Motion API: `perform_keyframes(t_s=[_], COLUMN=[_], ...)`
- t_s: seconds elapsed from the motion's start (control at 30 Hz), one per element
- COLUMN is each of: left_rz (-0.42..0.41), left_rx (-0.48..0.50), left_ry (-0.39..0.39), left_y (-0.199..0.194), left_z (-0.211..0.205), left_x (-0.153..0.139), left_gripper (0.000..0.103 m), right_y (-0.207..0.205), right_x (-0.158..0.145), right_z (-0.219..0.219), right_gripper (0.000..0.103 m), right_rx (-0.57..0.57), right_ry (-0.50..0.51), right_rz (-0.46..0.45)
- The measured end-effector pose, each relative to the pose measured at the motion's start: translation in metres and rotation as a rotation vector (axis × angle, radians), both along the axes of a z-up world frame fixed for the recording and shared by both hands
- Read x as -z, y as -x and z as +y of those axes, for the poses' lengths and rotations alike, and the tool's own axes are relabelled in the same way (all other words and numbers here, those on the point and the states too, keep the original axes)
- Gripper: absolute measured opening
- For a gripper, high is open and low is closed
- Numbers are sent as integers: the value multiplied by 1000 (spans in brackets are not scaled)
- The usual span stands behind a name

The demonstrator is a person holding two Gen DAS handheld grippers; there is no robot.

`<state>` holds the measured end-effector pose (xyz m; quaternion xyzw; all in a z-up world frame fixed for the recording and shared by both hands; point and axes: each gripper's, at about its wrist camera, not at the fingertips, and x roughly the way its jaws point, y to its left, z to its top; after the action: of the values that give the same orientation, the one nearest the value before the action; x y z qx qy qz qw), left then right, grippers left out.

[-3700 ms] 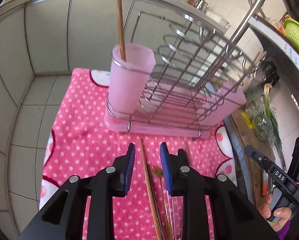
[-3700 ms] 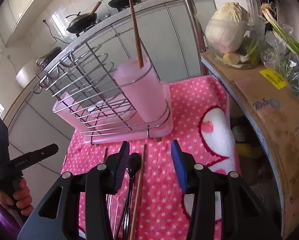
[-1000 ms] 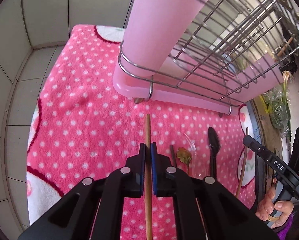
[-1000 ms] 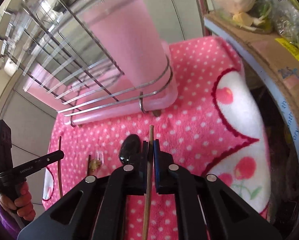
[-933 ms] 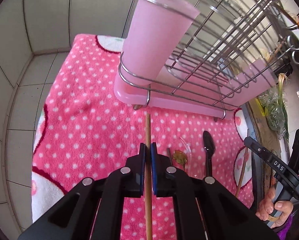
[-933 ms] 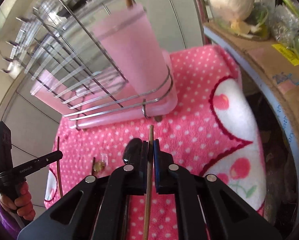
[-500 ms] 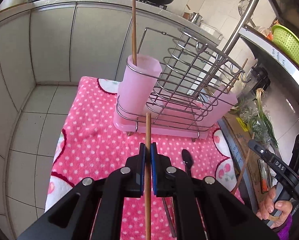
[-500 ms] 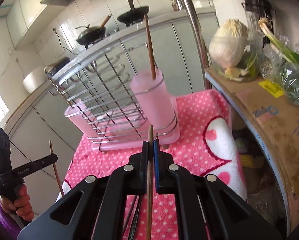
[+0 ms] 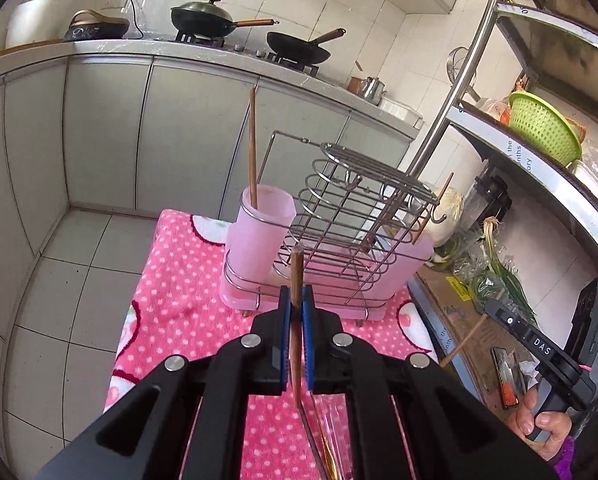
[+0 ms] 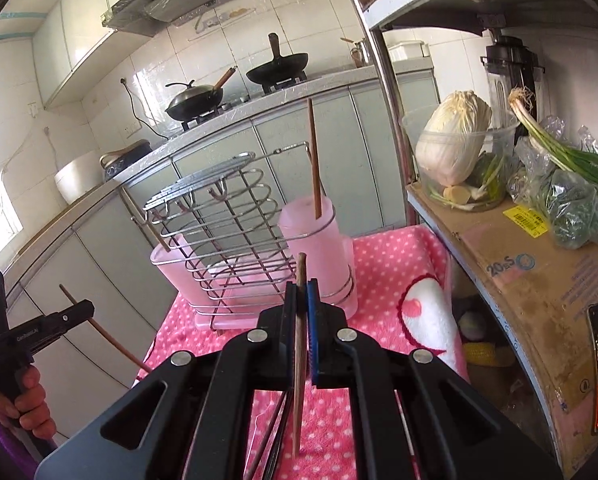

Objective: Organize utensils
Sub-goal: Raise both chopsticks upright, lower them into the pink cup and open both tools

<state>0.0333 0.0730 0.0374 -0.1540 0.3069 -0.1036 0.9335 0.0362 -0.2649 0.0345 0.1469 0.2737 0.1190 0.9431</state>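
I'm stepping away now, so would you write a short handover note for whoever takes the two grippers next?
Left gripper: shut on a wooden chopstick, raised before the rack.
Right gripper: shut on another chopstick, also raised.
Done: one chopstick stands in the pink cup; a second pink cup sits at the rack's other end.
Left: cup both held chopsticks, then the utensils on the pink towel.

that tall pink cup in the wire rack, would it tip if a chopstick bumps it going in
Probably not. The tall frosted pink plastic cup sits inside wire rings of the metal dish rack, which should brace it. It looks light, so it may wobble. The wooden chopstick already standing in it leans without upsetting it.
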Motion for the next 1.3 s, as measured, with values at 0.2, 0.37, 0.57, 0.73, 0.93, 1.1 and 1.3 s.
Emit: perform_keyframes(t_s=[0.2, 0.37, 0.57, 0.73, 0.93, 1.1, 1.3], left_rz=[-78, -132, -193, -244, -261, -284, -284], left_rx=[-10, -25, -55, -89, -136, -172, -195], left_ry=[-31, -39, -29, -47, -62, -82, -129], left_y=[-1, -7, -14, -24, -47, -63, -84], left_z=[0, 5, 18, 24, 28, 28, 24], left_x=[-35, -68, -107, -134, -153, -160, -153], left_gripper=[5, 5, 5, 5, 5, 5, 5], right_y=[-4, -14, -23, -32, -52, -71, -99], right_x=[-28, -66, -113, -146, -171, -184, -173], right_z=[-3, -10, -20, -23, -22, -21, -17], right_gripper=[6, 6, 6, 6, 5, 6, 5], right_rx=[2, 3, -13, -4, 6, 32, 53], right_ry=[20, 24, -10, 8, 27, 55, 93], right_rz=[-61, -124, -186, -246, -276, -300, -280])
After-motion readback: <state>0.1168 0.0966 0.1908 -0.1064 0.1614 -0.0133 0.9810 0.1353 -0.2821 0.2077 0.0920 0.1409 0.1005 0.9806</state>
